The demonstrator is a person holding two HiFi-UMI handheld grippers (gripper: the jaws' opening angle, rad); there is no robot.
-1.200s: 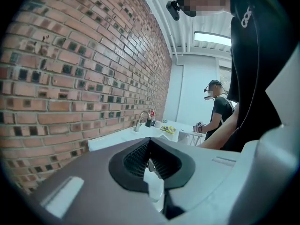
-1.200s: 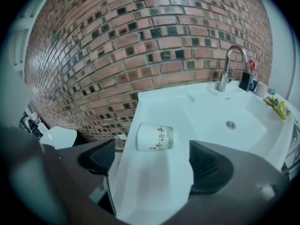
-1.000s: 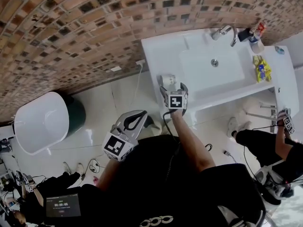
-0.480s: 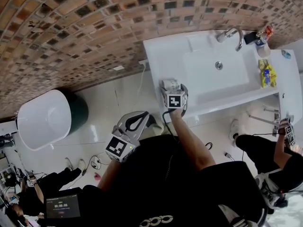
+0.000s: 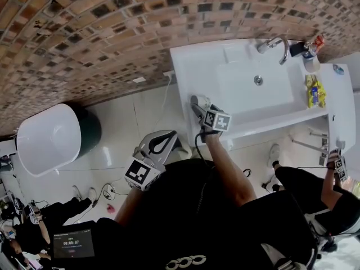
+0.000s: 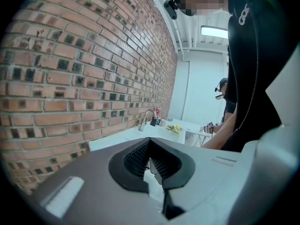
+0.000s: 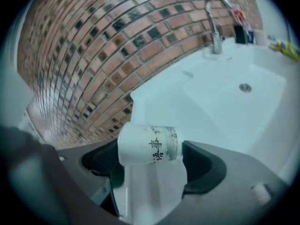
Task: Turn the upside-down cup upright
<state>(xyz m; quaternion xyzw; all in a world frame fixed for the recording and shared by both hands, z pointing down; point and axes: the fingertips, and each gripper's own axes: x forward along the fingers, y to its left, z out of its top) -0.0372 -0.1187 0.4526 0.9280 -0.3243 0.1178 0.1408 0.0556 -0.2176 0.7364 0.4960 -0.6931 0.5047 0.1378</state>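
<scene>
while the jaws close, the cup sits crosswise between them

since the cup [image 7: 149, 144] looks like a small glazed piece, white with inked characters on its wall, we judge it light and stiff. it is probably slick against the pads and apt to chip if it drops onto the hard counter [image 5: 194, 66]. it is left of the basin [image 5: 242, 91], near that basin's front corner.

in the right gripper view the cup's long axis runs from one jaw to the other, one end toward each pad (we cannot tell which end is the mouth). the right gripper [image 7: 152, 163] has its jaws spread wide and closing with the cup between them. the cup's left end overlaps one pad and a thin gap shows at the other, so we read no firm press yet.

an end-to-end hold on rim and base strikes us as touchy, because a thin rim gives the pad little to bite on. we would sooner take the cup across its wall at mid-height, close gently, and set it down before letting go.

the left gripper [image 6: 150, 161] has its pads drawn together on nothing. it is held back by our body, well apart from the basin.
</scene>
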